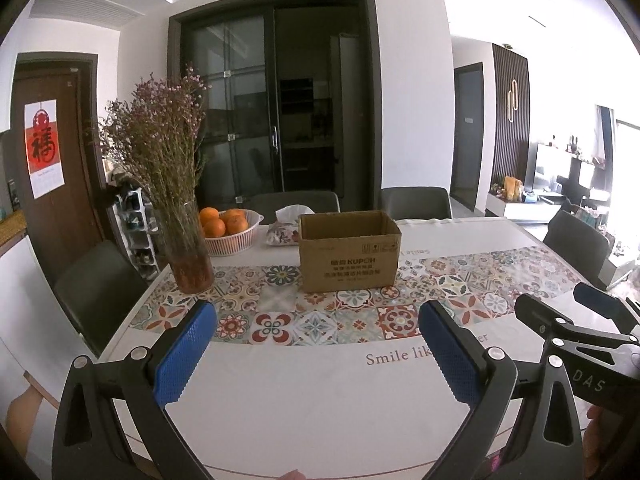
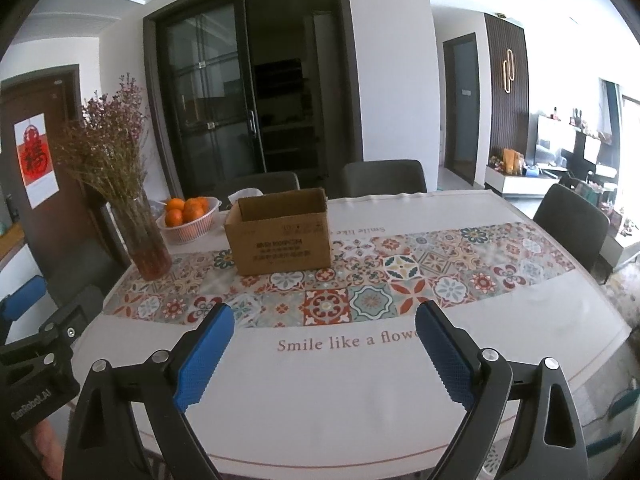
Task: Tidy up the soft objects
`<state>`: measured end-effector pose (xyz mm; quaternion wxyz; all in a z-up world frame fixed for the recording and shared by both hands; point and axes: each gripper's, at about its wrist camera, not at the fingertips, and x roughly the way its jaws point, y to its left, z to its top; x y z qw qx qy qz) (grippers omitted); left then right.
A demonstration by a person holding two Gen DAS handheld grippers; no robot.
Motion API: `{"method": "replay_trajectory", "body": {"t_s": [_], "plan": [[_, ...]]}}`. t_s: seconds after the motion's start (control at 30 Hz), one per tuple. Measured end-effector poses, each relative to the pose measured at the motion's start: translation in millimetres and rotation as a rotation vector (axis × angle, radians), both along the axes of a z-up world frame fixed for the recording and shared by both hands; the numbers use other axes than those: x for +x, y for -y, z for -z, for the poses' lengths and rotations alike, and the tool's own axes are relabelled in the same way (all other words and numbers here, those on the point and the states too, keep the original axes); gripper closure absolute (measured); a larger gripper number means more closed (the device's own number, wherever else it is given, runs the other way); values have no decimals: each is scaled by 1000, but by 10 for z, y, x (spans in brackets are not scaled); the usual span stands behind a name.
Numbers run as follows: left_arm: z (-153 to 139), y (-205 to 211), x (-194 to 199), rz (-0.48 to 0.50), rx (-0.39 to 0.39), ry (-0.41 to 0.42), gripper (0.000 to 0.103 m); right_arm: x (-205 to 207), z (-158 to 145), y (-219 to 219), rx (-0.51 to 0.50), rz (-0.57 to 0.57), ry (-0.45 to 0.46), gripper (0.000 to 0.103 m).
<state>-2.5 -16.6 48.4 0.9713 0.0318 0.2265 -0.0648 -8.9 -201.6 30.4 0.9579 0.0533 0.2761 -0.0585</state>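
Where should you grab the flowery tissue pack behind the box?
Best guess: pinch the tissue pack across its soft middle, coming from above on the basket side. The cardboard box blocks the front, and the open left hand-held gripper looks wide enough.

Two black-framed tools: left tool and right tool with blue dimpled pads, silver rivets, white lettering.

— Noted on the white table with patterned tile runner: a clear glass vase of dried purple flowers, far left.

— Just beside it, a white plastic basket of oranges is seen. Grey chairs are ranged behind.
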Motion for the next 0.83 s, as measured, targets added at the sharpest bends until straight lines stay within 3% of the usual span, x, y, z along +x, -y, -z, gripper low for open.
{"method": "replay_trajectory", "body": {"t_s": [0.83], "plan": [[-12, -68, -36, -16, -7, -5, 0, -59, -53, -18, -18, 4, 24, 10]]}}
